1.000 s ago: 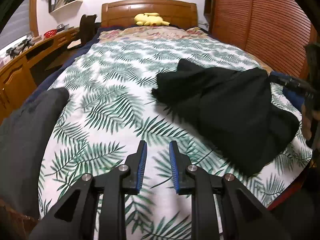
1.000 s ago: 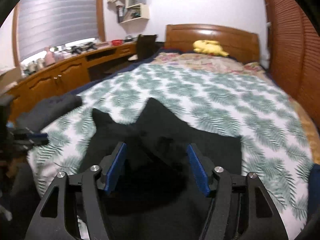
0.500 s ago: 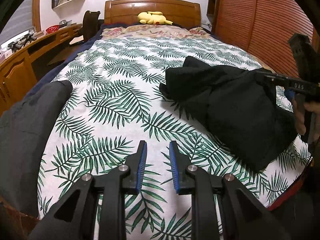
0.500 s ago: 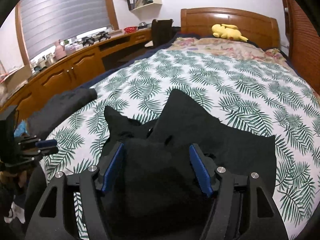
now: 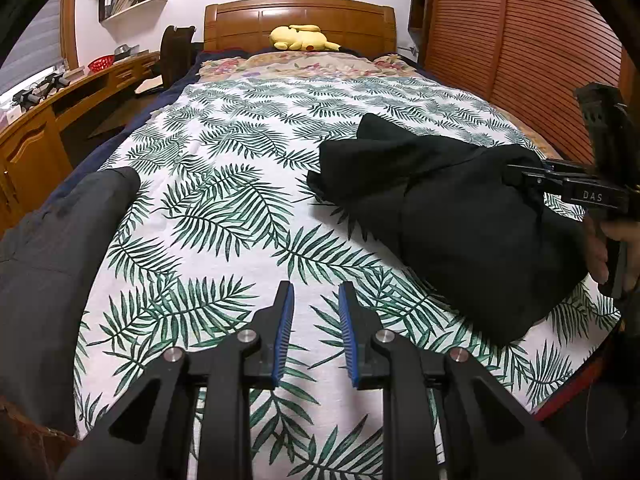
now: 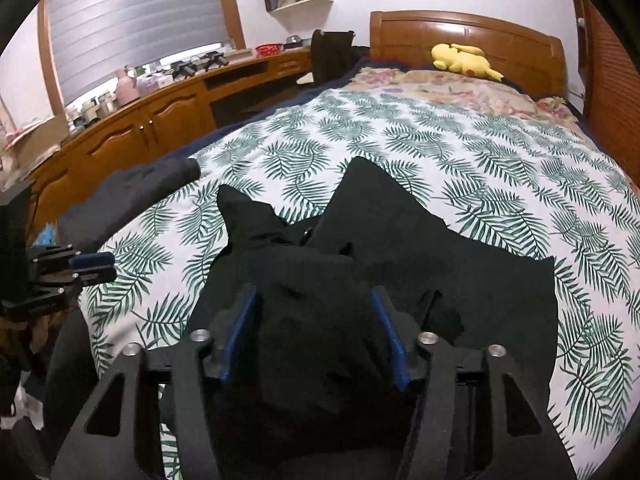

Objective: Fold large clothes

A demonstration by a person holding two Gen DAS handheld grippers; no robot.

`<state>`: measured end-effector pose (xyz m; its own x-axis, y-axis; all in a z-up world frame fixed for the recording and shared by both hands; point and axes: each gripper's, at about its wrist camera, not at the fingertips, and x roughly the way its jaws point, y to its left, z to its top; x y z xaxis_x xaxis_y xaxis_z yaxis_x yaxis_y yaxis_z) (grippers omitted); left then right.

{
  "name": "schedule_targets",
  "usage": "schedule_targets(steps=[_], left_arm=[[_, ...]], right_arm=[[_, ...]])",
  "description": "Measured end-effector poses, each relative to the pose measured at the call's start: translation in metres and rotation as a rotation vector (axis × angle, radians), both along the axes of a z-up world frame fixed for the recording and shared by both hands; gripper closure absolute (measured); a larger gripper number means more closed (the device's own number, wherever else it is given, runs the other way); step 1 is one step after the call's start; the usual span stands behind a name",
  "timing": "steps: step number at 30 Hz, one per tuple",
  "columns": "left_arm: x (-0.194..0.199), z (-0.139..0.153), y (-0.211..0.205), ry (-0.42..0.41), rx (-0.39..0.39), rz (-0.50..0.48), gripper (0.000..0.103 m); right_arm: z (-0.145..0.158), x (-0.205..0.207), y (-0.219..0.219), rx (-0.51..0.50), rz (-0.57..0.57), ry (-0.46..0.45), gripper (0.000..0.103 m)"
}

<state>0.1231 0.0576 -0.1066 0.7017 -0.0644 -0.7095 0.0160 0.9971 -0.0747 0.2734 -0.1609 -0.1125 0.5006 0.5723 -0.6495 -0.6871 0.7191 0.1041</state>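
A crumpled black garment (image 5: 452,208) lies on the right side of the palm-leaf bedspread (image 5: 224,184); it also shows in the right wrist view (image 6: 400,248). My right gripper (image 6: 312,300) is open, its jaws wide apart around a raised bunch of the black cloth; it shows at the right edge of the left wrist view (image 5: 520,174). My left gripper (image 5: 316,304) is open with a narrow gap, empty, low over the bedspread near the foot of the bed, left of the garment; it shows in the right wrist view (image 6: 96,264).
A folded dark grey garment (image 5: 52,248) lies at the bed's left edge. A yellow plush toy (image 5: 300,38) sits by the wooden headboard (image 5: 300,12). A wooden desk and cabinets (image 6: 132,132) run along the left; a slatted wardrobe (image 5: 520,48) stands on the right.
The right gripper has pushed further into the black garment, and cloth now bunches up between its open jaws. The left gripper has held its place over the bedspread, tilting slightly.
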Motion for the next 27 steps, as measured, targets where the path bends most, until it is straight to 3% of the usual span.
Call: schedule_targets(steps=[2, 5, 11, 15, 18, 20, 23, 27], left_arm=[[0.001, -0.001, -0.001, 0.002, -0.001, -0.001, 0.083], [0.001, -0.003, -0.002, 0.005, -0.005, -0.005, 0.083], [0.007, -0.002, -0.016, -0.002, -0.019, -0.042, 0.083], [0.015, 0.005, -0.035, -0.02, -0.031, -0.085, 0.083], [0.026, 0.014, -0.056, -0.041, -0.045, -0.135, 0.082], [0.032, 0.022, -0.071, -0.053, -0.051, -0.169, 0.082], [0.041, 0.03, -0.094, -0.072, -0.04, -0.21, 0.08], [0.052, 0.034, -0.118, -0.074, -0.035, -0.247, 0.079]], right_arm=[[0.002, -0.005, -0.001, 0.009, 0.02, -0.009, 0.083], [0.009, -0.016, -0.002, 0.029, 0.046, -0.036, 0.095], [0.044, -0.06, -0.024, 0.084, 0.04, -0.171, 0.099], [0.058, -0.082, -0.071, 0.102, -0.059, -0.23, 0.1], [0.056, -0.093, -0.107, 0.045, -0.158, -0.27, 0.1], [0.046, -0.095, -0.128, 0.006, -0.223, -0.257, 0.1], [0.02, -0.096, -0.159, -0.004, -0.291, -0.16, 0.1], [-0.012, -0.09, -0.164, -0.08, -0.314, -0.09, 0.1]])
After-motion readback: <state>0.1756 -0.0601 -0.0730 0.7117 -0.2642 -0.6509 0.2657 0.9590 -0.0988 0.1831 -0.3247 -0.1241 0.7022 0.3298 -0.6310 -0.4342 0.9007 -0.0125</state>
